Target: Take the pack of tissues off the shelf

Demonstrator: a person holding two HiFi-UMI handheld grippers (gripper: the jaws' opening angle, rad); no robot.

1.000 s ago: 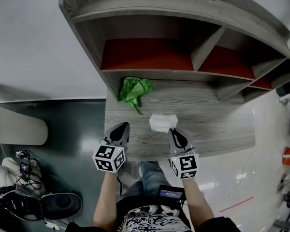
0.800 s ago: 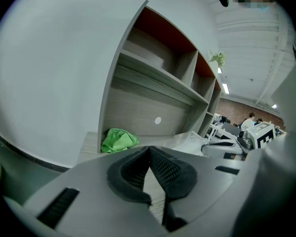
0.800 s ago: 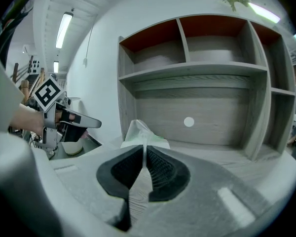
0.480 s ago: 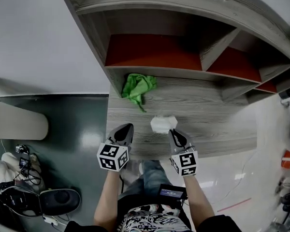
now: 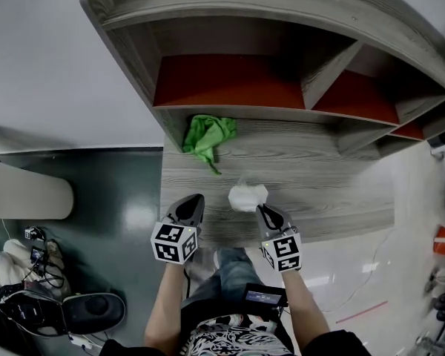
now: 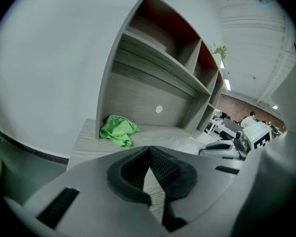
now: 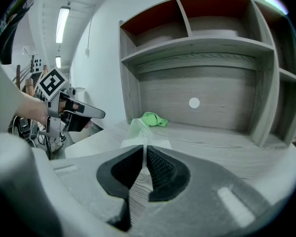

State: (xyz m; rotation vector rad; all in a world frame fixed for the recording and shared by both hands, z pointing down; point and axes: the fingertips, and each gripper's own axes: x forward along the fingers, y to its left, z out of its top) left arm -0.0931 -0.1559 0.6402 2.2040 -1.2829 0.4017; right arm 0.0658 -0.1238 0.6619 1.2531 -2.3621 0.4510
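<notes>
The pack of tissues (image 5: 246, 196) is small and white in a clear wrapper. It is over the grey wooden desk surface (image 5: 326, 176) below the shelves, near the front edge. My right gripper (image 5: 261, 208) is shut on the wrapper's near edge; in the right gripper view the thin plastic (image 7: 138, 130) runs between the closed pads of the right gripper (image 7: 144, 149). Whether the pack rests on the wood I cannot tell. My left gripper (image 5: 196, 199) is level with it to the left, shut and empty, as the left gripper view of the left gripper (image 6: 149, 149) shows.
A crumpled green cloth (image 5: 208, 138) lies at the back left of the desk surface, under the lowest shelf. Red-backed shelf compartments (image 5: 230, 80) rise behind. A dark floor with a bag and cables (image 5: 37, 288) is at the left.
Both grippers have sunk a little toward the desk surface, and the pack has come down with the right one. Both grippers stay shut.
</notes>
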